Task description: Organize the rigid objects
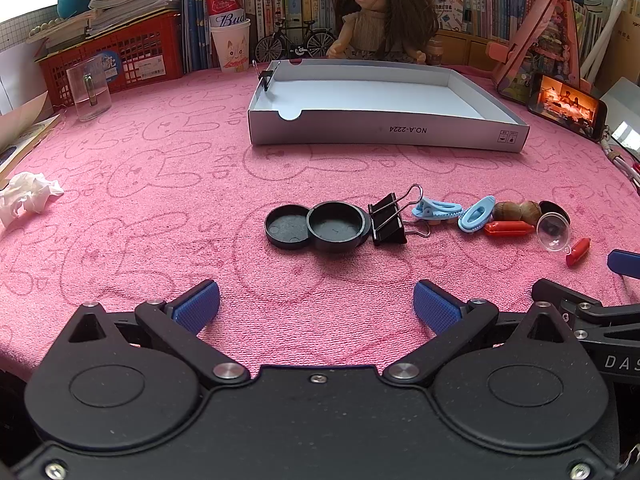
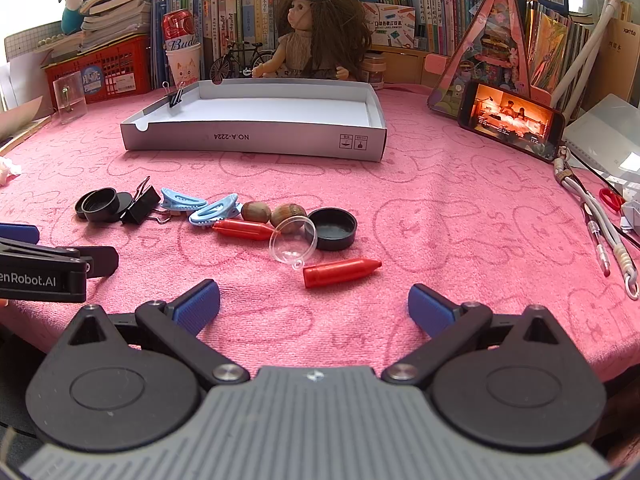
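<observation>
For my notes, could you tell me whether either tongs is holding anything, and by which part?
Nothing is held: left tongs and right tongs are both open above the cloth.

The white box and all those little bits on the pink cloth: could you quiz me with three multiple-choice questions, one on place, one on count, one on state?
1. Where is the small binder clip?
A. clipped on the white box wall
B. inside the clear cup
C. on the phone

2. How many light blue clips lie on the cloth?
A. one
B. two
C. four

3. How are the right gripper fingers?
A. spread, empty
C. holding a crayon
B. shut on nothing

Answers: 1 A, it grips the box's left wall. 2 B, two side by side. 3 A, bare cloth shows between them.
</observation>
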